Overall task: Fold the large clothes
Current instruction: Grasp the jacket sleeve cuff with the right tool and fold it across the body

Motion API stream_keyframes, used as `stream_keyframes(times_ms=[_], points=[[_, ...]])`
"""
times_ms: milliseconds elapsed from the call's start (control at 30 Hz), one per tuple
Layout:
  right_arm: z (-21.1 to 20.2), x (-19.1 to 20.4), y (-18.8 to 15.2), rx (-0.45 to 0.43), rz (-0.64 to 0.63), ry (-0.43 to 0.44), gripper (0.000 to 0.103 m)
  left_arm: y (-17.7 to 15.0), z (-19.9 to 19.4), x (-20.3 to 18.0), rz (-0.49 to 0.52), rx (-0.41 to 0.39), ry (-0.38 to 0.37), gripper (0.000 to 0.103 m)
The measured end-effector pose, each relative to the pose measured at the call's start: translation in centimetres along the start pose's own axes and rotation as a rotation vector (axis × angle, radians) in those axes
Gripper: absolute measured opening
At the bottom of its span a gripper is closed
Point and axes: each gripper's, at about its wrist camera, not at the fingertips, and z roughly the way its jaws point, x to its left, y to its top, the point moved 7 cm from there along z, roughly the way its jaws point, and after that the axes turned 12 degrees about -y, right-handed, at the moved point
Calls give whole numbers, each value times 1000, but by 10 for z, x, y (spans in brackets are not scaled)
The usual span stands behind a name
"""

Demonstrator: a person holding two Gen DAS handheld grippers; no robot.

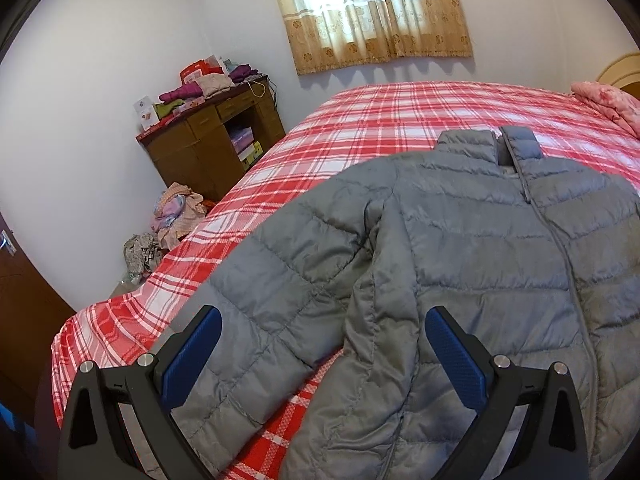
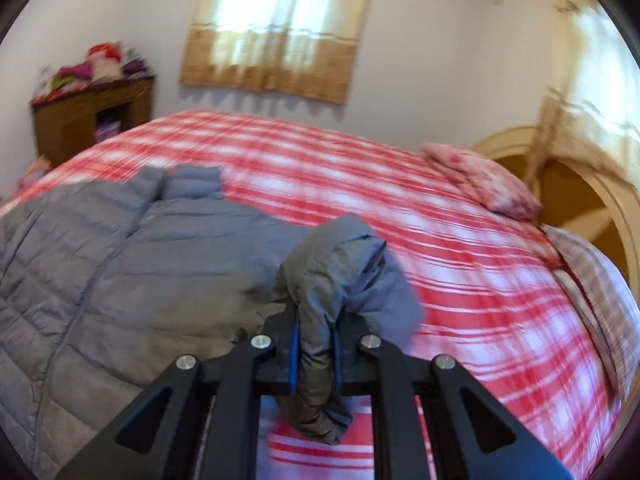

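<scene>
Right wrist view is smeared by motion, so the plaid lines of the red-and-white checked bedspread (image 2: 460, 280) and the beige patterned curtain (image 2: 276, 32) run into streaks. What stays readable is the right gripper (image 2: 315, 354): its blue pads are closed on a bunched fold of the grey quilted puffer jacket (image 2: 120, 272), which looks like a sleeve end, lifted clear of the bed. The pinched cloth hides most of both pads, and a tail of it hangs below the jaws.

The rest of the jacket lies flat on the near left part of the bed, collar toward the far side; its left edge is cut off by the frame. A pink flowered pillow (image 2: 480, 184) sits at the far right by the headboard.

Left wrist view is sharp. The left gripper (image 1: 322, 354) stands wide open just above the jacket's (image 1: 460, 248) other sleeve, pads apart and gripping nothing. The jacket's near hem and right side run out of view.

Far left, a brown wooden cabinet (image 1: 192, 152) holds boxes in its open compartment and folded clothes on top; details are too small to tell.
</scene>
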Motion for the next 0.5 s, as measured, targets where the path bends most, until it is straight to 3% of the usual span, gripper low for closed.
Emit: stream_keyframes(times_ms=[133,167,267,400,500], points=[[17,49,-9,28,-73,44,15,-9,6,6,-3,21,13,102],[19,56,-11,38,-88,54,21,-11,7,9,-6,28,19,102],[14,67,-16,53,-94,124,52,-12,7,18,-14,33,42,102],[-16,60,-29,36,-127,206,71,-7,3,29,-48,24,67,102],[-43,60,-38,-15,-178,245,75,-2,-1,29,-77,15,65,102]])
